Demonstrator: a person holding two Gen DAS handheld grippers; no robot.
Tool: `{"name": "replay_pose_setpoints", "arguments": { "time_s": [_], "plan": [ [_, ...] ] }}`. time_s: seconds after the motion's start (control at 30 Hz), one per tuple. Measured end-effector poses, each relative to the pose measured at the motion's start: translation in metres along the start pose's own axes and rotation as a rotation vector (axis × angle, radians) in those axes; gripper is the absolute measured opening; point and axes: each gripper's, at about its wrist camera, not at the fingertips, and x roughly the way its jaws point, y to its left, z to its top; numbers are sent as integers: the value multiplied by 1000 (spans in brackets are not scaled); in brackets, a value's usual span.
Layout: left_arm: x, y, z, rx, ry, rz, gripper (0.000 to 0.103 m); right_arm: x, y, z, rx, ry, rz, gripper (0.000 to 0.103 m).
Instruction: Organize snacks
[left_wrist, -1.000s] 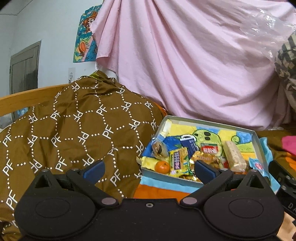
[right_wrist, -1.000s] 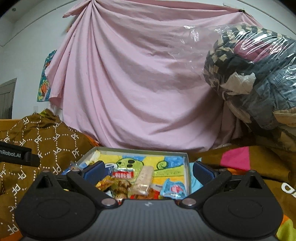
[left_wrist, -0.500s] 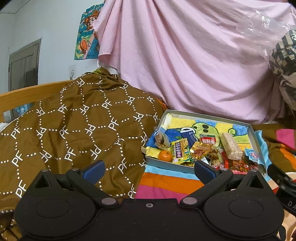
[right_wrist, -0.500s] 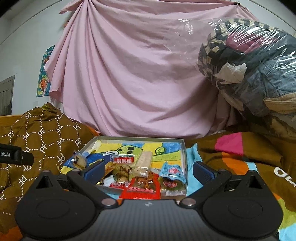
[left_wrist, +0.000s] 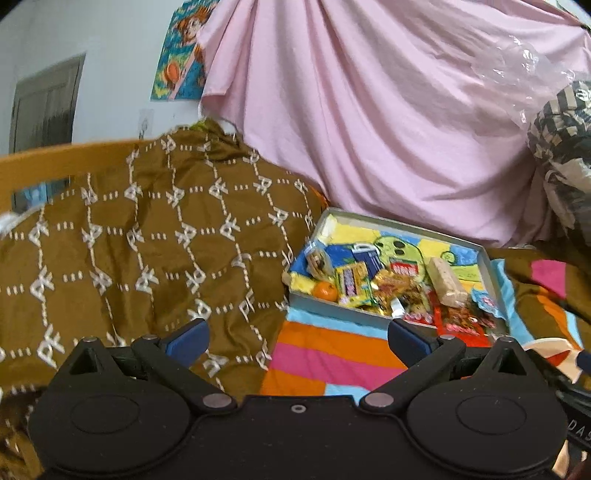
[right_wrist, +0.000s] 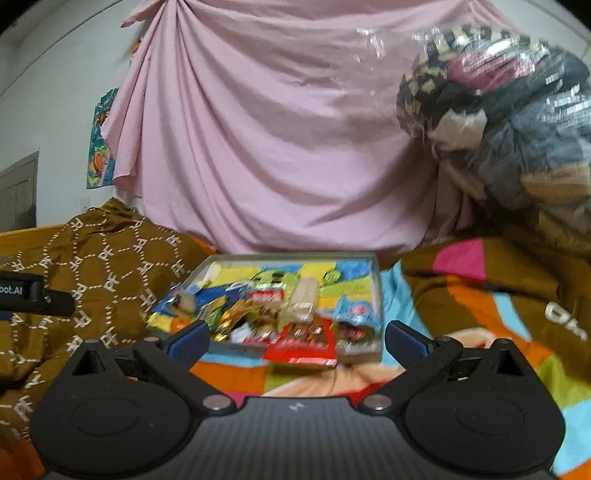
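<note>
While my right gripper (right_wrist: 295, 341) and left gripper (left_wrist: 297, 341) gape empty, snacks fill the tray (right_wrist: 377, 291).
Red packet (right_wrist: 303, 341), overhanging the near rim: probably light, crinkly, slippery; pinch its edge.

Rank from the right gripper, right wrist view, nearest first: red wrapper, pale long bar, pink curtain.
1. red wrapper, hanging over the box's near edge, centre.
2. pale long bar, mid-box, just behind it.
3. pink curtain, backdrop behind the box.
The right gripper is open and empty.
</note>
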Motion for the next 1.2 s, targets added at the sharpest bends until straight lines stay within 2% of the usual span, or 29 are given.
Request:
{"name": "replay_pose_setpoints", "arguments": {
  "time_s": [0.37,0.53,0.77,0.9,1.2],
  "plan": [
    [-21,6,-28,54,3,-29,102,-29,11,-16,25,64,33,103],
    [-29,14,-32,52,-8,-37,102,-36,21,-18,4,54,37,103],
    [-32,27,-42,38,-7,-17,102,-39,25,-23,59,86,49,103],
    [-31,32,-44,38,0,-14,102,-37,30,-27,57,111,64,103],
    [-36,34,-50,54,-12,-7,102,-38,35,-29,36,108,81,103]
  ]
}}
